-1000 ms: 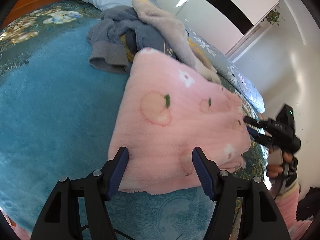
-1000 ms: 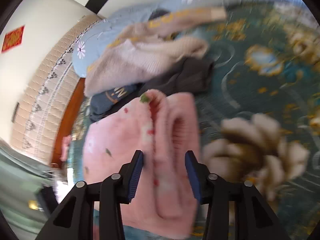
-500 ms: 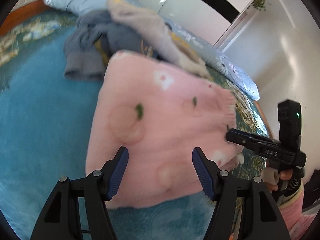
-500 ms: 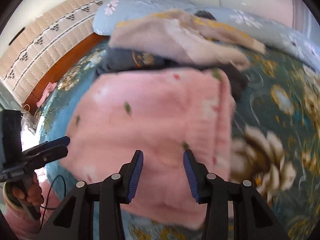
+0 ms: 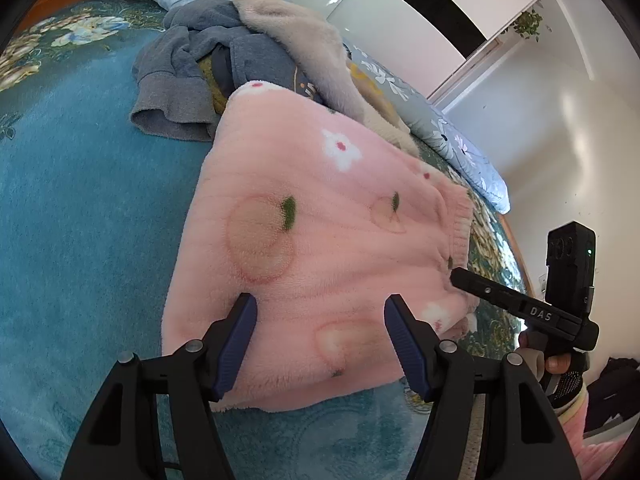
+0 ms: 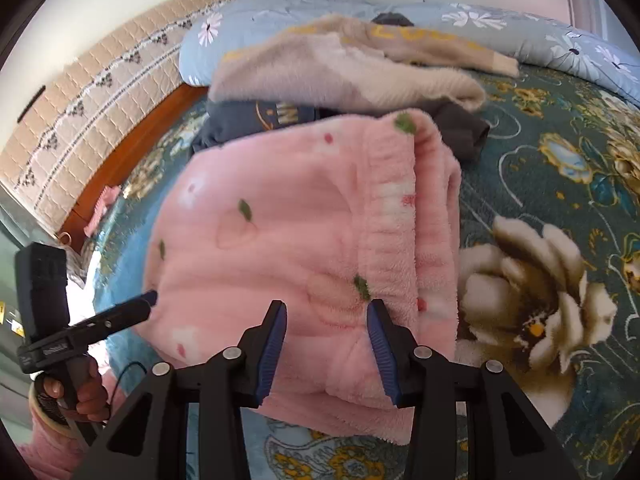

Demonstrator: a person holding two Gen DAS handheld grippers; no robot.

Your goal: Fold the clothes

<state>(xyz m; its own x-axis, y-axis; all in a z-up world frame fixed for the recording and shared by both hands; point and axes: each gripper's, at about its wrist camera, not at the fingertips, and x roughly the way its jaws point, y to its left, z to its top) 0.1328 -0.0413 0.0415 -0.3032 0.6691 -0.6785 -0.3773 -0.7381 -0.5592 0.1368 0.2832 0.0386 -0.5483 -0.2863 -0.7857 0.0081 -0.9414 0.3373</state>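
A folded pink fleece garment (image 5: 312, 248), printed with peaches, green leaves and white flowers, is seen lying flat on a teal floral bedspread (image 5: 80, 208), filling the middle of both wrist views. In the left wrist view the left gripper (image 5: 320, 312) is held at 6 o'clock with its jaws spread wide, the blue pads (image 5: 236, 344) set over the near edge of the garment and nothing pinched between them. At 3 o'clock in the same view the right gripper (image 5: 456, 274) is seen from the side, its tip touching or just beside the ribbed hem at the garment's right edge; a hand (image 5: 554, 360) is wrapped round its handle. In the right wrist view the right gripper (image 6: 326, 316) sits at 6 o'clock, its jaws likewise parted and empty over the garment (image 6: 288, 248), whose ribbed band runs up toward 12 o'clock. The left gripper (image 6: 148, 300) is found at 9 o'clock there, its tip at the garment's left edge, held by a hand (image 6: 86, 392). Behind the pink garment, at 12 o'clock, a heap of unfolded clothes is piled: a grey-blue sweatshirt (image 5: 188, 68) and a beige fleece top (image 6: 344, 68) draped over it. A pale blue flowered quilt (image 6: 540, 36) is bunched along the far side of the bed, and a padded headboard (image 6: 92, 92) is seen at 10 o'clock in the right wrist view
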